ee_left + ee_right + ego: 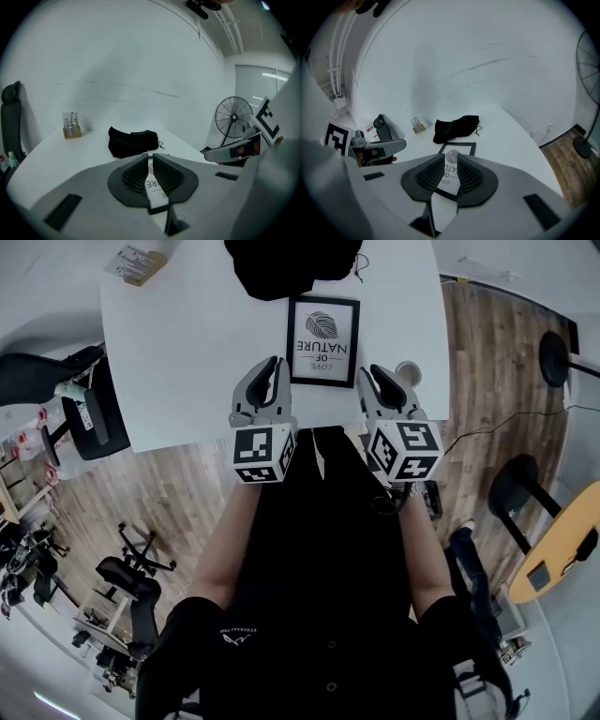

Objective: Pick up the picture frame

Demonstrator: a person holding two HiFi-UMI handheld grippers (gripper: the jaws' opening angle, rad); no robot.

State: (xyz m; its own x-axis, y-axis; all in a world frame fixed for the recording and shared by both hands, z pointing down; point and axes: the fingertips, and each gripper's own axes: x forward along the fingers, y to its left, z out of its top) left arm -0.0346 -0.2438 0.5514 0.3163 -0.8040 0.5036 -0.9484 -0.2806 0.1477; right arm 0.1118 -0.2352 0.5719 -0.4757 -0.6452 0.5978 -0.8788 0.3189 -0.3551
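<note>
The picture frame [323, 341] has a black border around a white print with a leaf and lettering. It lies flat on the white table [187, 362], just beyond both grippers. My left gripper [269, 371] hovers at the frame's near left corner and my right gripper [380, 379] at its near right corner. In the left gripper view, the left gripper [150, 157] has jaws a narrow gap apart, with the frame [154, 185] showing through. The right gripper [450, 157] is likewise slightly open above the frame [466, 146]. Neither holds anything.
A black cloth bag [291, 263] lies right behind the frame. A wooden block [136, 263] with small tools stands at the far left corner. A small round white object [408, 371] sits by the right gripper. An office chair [84, 399] stands left of the table, a fan [233, 117] to the right.
</note>
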